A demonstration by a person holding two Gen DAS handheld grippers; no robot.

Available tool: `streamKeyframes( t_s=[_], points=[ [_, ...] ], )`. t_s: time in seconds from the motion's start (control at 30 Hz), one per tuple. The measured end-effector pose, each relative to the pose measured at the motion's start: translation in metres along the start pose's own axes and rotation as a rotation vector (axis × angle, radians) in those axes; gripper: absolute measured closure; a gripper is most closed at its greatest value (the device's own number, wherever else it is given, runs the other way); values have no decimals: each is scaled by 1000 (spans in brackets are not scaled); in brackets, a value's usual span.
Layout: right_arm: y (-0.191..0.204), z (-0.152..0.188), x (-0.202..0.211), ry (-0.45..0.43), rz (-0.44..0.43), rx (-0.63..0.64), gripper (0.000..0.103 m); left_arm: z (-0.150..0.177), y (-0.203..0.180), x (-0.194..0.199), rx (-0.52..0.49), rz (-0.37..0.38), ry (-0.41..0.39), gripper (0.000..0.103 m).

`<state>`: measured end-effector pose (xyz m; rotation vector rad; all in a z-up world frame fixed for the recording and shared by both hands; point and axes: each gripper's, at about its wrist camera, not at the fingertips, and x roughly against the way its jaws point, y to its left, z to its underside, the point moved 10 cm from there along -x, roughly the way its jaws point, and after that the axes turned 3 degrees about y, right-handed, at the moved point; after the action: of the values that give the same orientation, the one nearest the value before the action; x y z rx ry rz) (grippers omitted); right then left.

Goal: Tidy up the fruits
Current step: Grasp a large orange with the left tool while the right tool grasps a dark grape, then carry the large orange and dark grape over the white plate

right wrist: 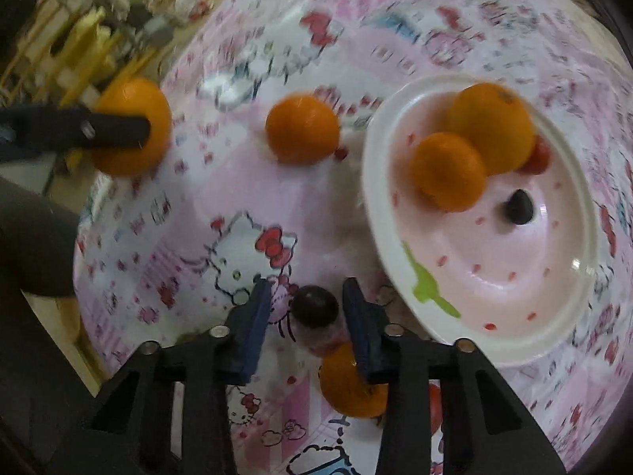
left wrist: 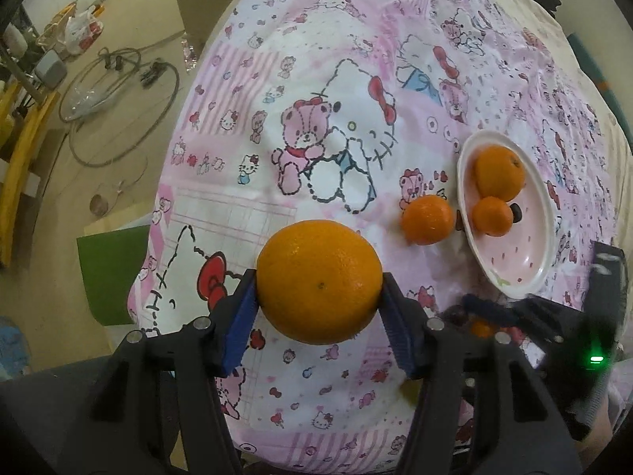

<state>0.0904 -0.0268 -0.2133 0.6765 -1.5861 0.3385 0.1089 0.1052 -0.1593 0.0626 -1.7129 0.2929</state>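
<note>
Surface [left wrist: 336,403]: covered by a pink and white cartoon-print cloth, on which the plate and the loose fruit are spread.
Plate [right wrist: 514,348]: a white-rimmed pink dish with red specks and a green mark, set on the cloth toward the right; its near rim lies just beside the right tongs.
Left tongs [left wrist: 318,297]: clamped on the large orange, one blue pad pressed against each side of it.
Right tongs [right wrist: 306,316]: held apart, with the dark grape between the two blue pads; contact with either pad cannot be told, as this view is blurred.
Large orange [left wrist: 319,280]: gripped in the left tongs above the cloth, well left of the plate.
Oranges on the plate [right wrist: 490,126]: a bigger one at the far side, a smaller one [right wrist: 447,172] touching it in front.
Loose orange [left wrist: 427,219]: resting on the cloth just beside the plate's left rim.
Near orange [right wrist: 348,384]: lying on the cloth under the right tongs' right finger, partly hidden.
Dark grape [right wrist: 315,306]: round, deep purple, on the cloth.
Red fruit [right wrist: 539,156]: small, tucked behind the bigger plated orange.
Dark small fruit [right wrist: 519,207]: alone on the plate's pink floor.
</note>
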Motion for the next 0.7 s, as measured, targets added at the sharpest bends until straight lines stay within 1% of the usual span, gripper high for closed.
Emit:
streamKeyframes(
  t_s=[0.1,0.13,0.3,0.43,0.57,0.7],
  points=[
    [1,-1,-4,17,21,36,72,-2,-8,3,-27,-6,-16,48],
    [-1,-2,-3,9,31,40,77,-2,-11,5,-34,-4,-20,48],
    [-6,2,9,-30,-32,2,78,-4,-17,7,-60,-20,-40,48],
    [-19,11,36,-90,-106,-78,78,-4,-23,6,-81,-31,-48,48],
    [-38,22,65,-141,-135,-137,78,-3,-31,6,-100,-33,-53,48],
    [-57,41,91,-192,-124,-183,78,-3,-39,8,-118,-39,-65,48]
  ],
)
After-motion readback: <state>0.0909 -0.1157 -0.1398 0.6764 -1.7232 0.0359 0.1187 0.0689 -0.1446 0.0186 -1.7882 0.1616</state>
